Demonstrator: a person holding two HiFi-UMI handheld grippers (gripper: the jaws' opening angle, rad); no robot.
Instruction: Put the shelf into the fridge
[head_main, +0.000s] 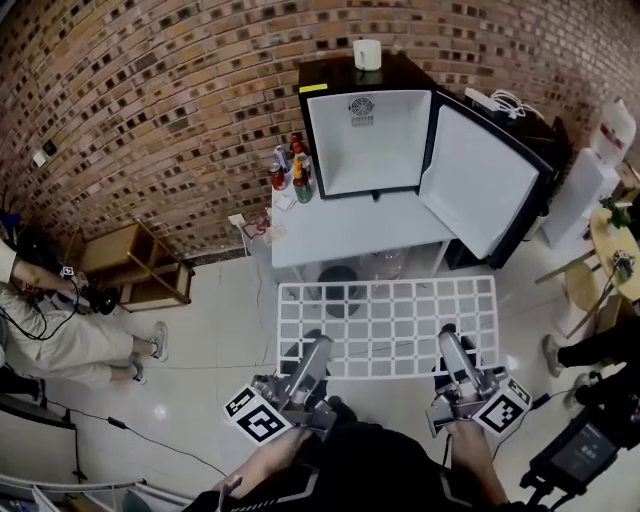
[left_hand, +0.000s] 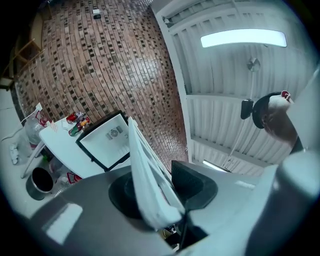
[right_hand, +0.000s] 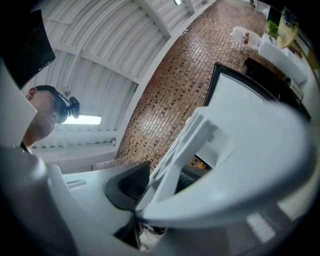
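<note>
A white grid shelf hangs level in the air in front of me, held by its near edge. My left gripper is shut on its near left part, and my right gripper is shut on its near right part. In the left gripper view the shelf runs edge-on between the black pads. The right gripper view shows the shelf clamped the same way. Beyond it the small black fridge stands on a white table with its door swung open to the right and its white inside bare.
Several bottles stand on the table left of the fridge. A white roll sits on the fridge top. A black bin is under the table. A seated person is at the left, a wooden rack by the brick wall.
</note>
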